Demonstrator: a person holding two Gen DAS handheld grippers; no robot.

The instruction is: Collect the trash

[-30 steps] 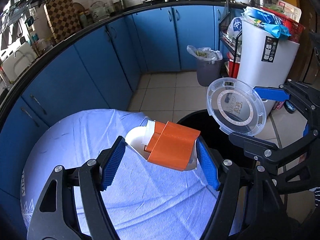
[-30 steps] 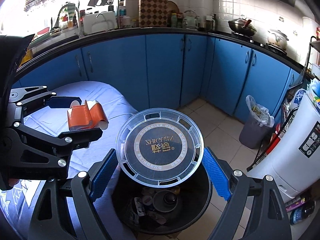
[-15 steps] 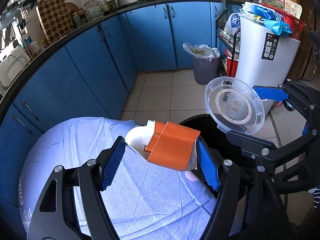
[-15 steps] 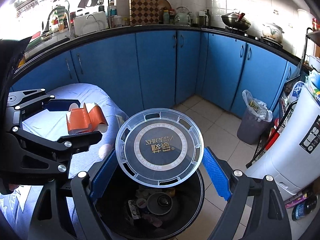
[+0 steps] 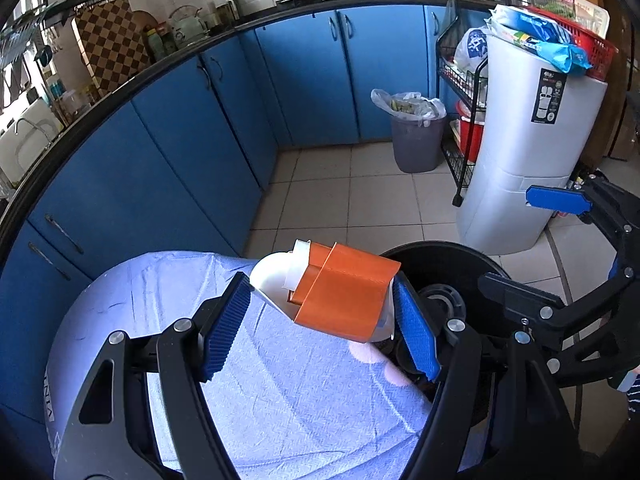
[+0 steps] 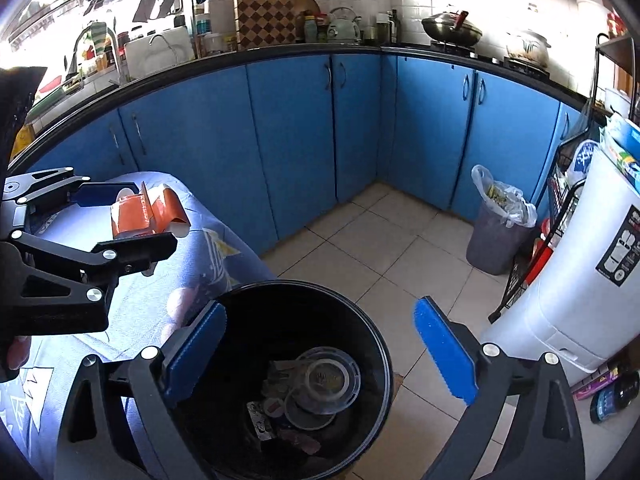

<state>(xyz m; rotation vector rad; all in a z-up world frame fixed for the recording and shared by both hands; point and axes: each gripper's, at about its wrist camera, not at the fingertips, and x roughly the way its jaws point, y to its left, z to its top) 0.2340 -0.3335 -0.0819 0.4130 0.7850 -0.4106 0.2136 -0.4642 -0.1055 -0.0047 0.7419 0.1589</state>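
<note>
The right hand-held gripper (image 6: 320, 354) hangs over the black bin (image 6: 384, 344) with its jaws opening and nothing between them; a clear round plastic lid (image 6: 326, 386) lies at the bottom among other scraps, so that piece of trash looks dealt with. The left hand-held gripper (image 5: 320, 322) is clamped on an orange-and-white carton (image 5: 340, 296), its blue pads (image 5: 226, 330) pressing the carton's sides, and it holds the carton above the edge of the tabletop (image 5: 280, 400), just beside the bin's rim. The step in hand appears to be the disposal of this second item. The next move probably calls for carrying the carton sideways until it sits fully over the bin's mouth, then spreading the jaws so it drops clear of the rim; the right gripper may need to draw aside to leave room. The tabletop is covered in a pale blue cloth with a faint print. Around it is a kitchen with blue cabinets (image 6: 300, 140) under a dark worktop, a beige tiled floor (image 5: 344, 200), a small grey bin (image 5: 416, 140) lined with a plastic bag, and a tall white container (image 5: 528, 152) by a wire rack.
</note>
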